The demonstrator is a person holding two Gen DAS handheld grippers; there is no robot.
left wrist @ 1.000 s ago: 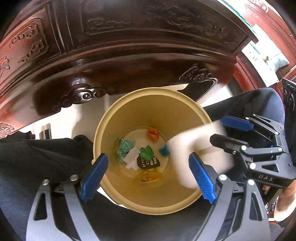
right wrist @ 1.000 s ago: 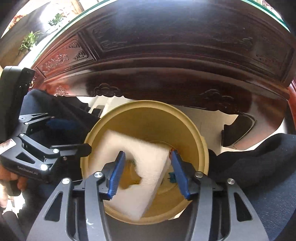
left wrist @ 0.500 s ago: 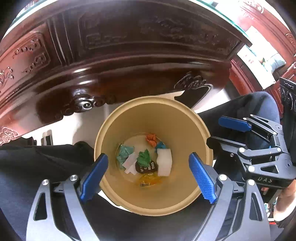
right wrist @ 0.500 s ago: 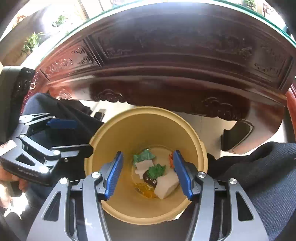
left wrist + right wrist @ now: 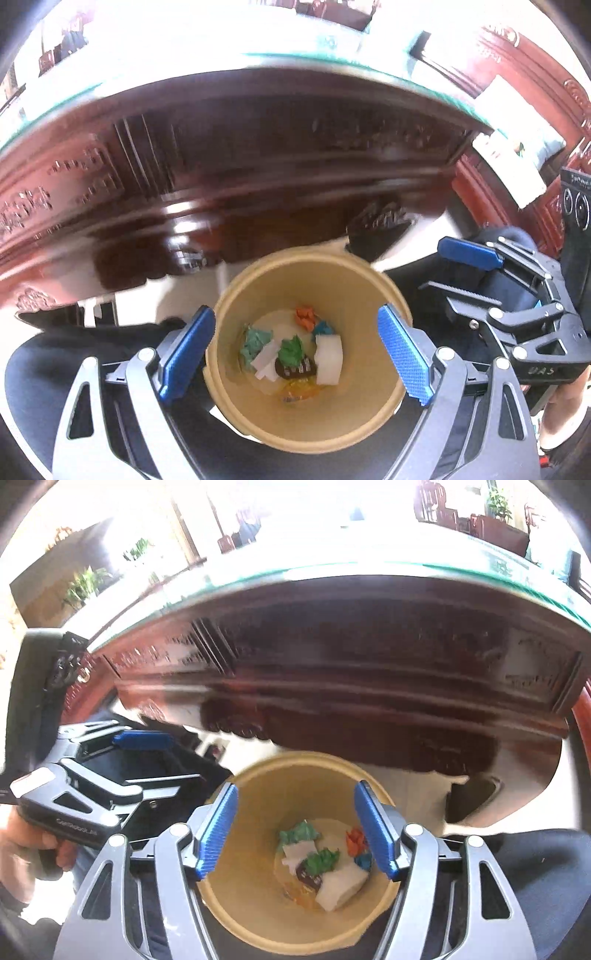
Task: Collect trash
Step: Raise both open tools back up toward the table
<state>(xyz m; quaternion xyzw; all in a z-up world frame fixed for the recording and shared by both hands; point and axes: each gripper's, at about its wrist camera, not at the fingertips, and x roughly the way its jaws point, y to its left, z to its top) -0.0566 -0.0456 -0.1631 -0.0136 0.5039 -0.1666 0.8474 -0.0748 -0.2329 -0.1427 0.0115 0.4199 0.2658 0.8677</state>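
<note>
Both grippers hang over the tan bin, and all the trash lies at the bottom of it. The white foam block sits there on its side — chunky, square-edged, clean white — leaning against the bin's inner wall on the right. Beside it a green crumpled scrap rests on a dark wrapper with white lettering. A flat white paper piece lies to the left, touching a teal crumpled wad. At the far edge of the heap, an orange scrap and a small blue one sit close together. Something yellow and shiny peeks out from under the pile.

The left gripper stands wide open, blue pads either side of the bin's mouth, nothing between them. The right gripper — its jaws are opening now, empty too, with the foam block in the bin below them.

Behind the bin runs the dark carved wooden table, glass-topped, blurred. The person's dark trousers flank the bin on both sides.
</note>
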